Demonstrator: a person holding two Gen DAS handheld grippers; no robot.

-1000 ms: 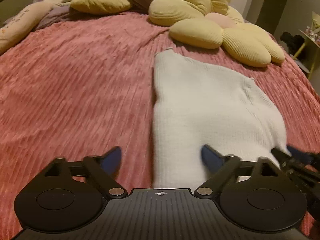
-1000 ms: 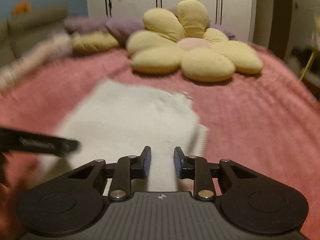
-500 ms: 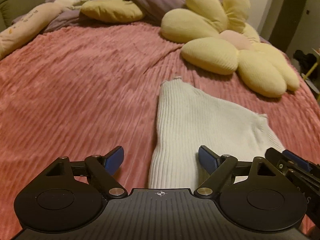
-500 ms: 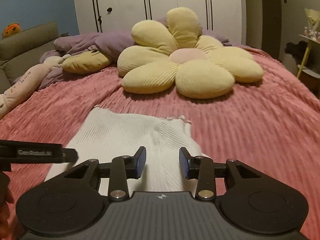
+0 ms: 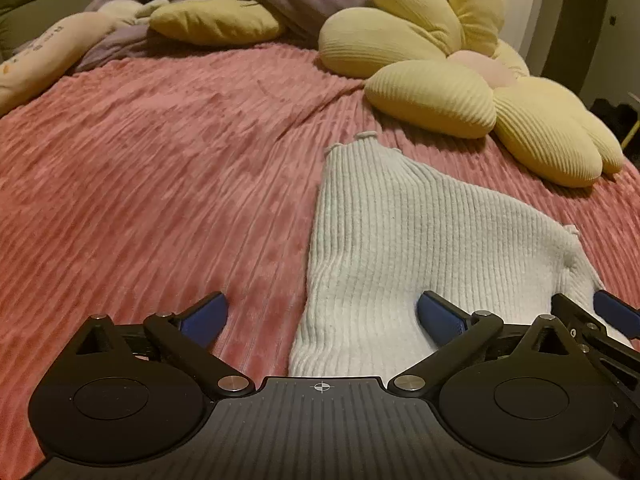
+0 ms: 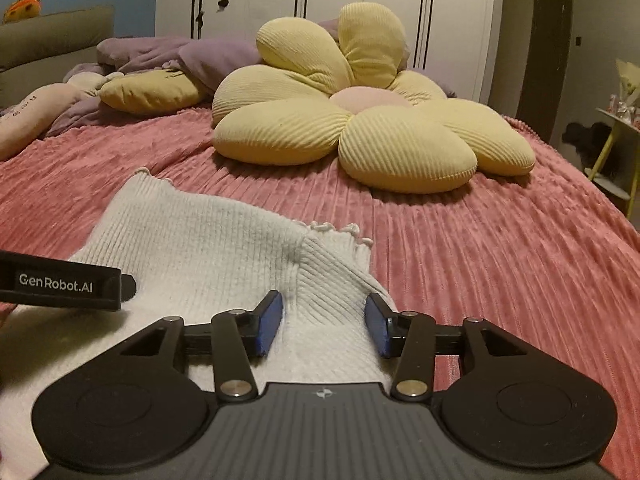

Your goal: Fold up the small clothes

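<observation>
A pink ribbed bedspread (image 5: 160,184) covers the bed. On it, toward the far end, lies a big yellow flower-shaped cushion (image 6: 360,120) with a pale pink centre. To its left there is a smaller yellow pillow (image 6: 152,90), and behind that a crumpled purple blanket (image 6: 172,54). A long pale pink pillow (image 5: 52,52) with small dark writing lies at the left edge. Behind the bed stand white wardrobe doors (image 6: 320,4) with dark vertical lines. At the far right is a yellow shelf (image 6: 616,148).

Both tools were matte black: the left gripper (image 5: 322,318) and right gripper (image 6: 324,326) had round discs, silver screws, ribbed bodies and blue-padded jaws. One arm read "GenRobot.AI" in white.
</observation>
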